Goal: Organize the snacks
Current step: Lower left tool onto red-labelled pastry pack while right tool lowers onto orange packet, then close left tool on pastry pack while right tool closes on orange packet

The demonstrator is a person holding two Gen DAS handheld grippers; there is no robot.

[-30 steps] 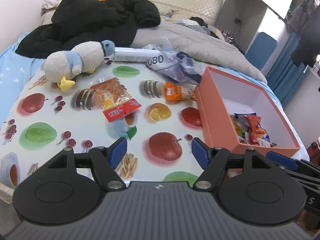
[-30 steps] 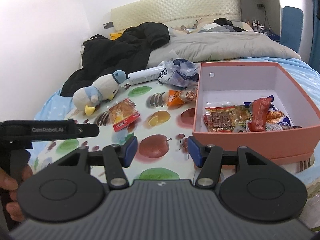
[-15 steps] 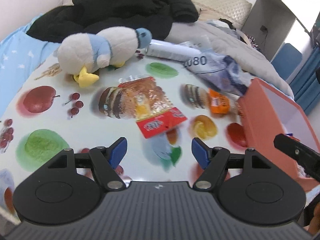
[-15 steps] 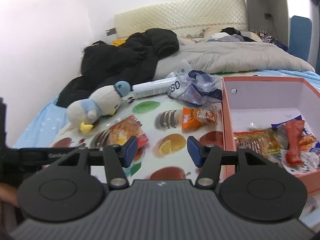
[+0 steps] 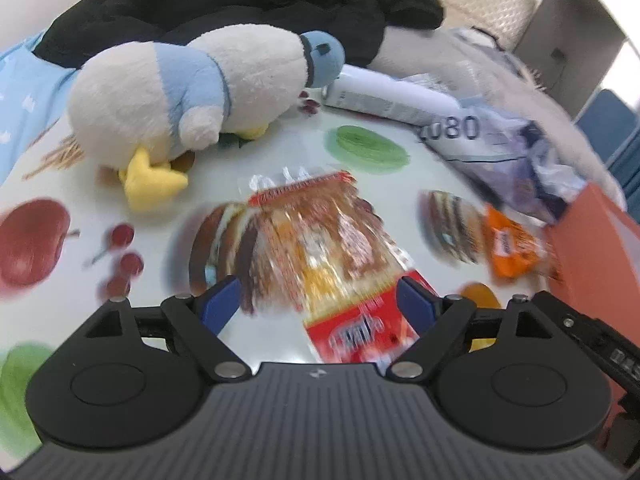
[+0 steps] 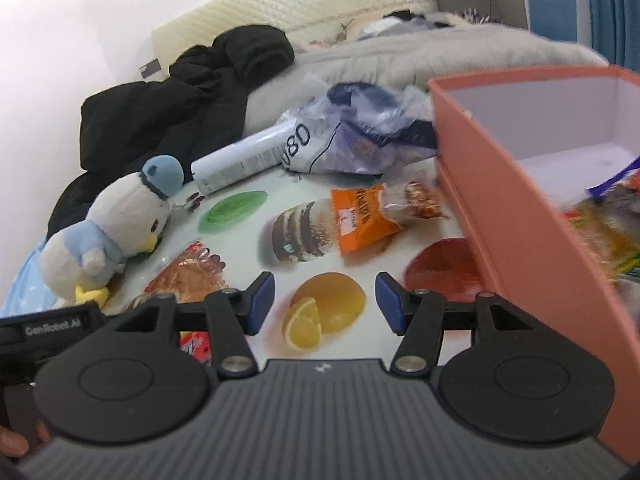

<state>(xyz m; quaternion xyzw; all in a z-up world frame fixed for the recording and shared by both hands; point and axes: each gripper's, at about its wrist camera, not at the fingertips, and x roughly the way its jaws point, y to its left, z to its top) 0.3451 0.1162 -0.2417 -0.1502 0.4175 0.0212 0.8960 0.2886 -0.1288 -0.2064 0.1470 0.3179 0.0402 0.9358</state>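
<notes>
Taking the plush penguin as the landmark: it lies at the far left of the worktop, and the red-ended snack packet lies just in front of it and to its right, flat on the fruit-printed cover, its long axis running from the penguin's side toward the left tool. That tool's jaws are opening, spread wide to either side of the packet's red end, and the pads do not look to be pressing it, though the picture is blurred here. So the left hand is plainly the nearer one to this packet, and its closing line would cross the packet's short width, which suits a pinch. Further right of the penguin, beyond the white tube and the crumpled plastic bag, the orange snack packet lies with its long axis pointing at the orange box, close beside the box's wall. The right tool hangs short of it over a printed orange slice, jaws opening with nothing between them. The box already holds several wrappers. The worktop sits on a bed, with a black coat and grey quilt behind.
</notes>
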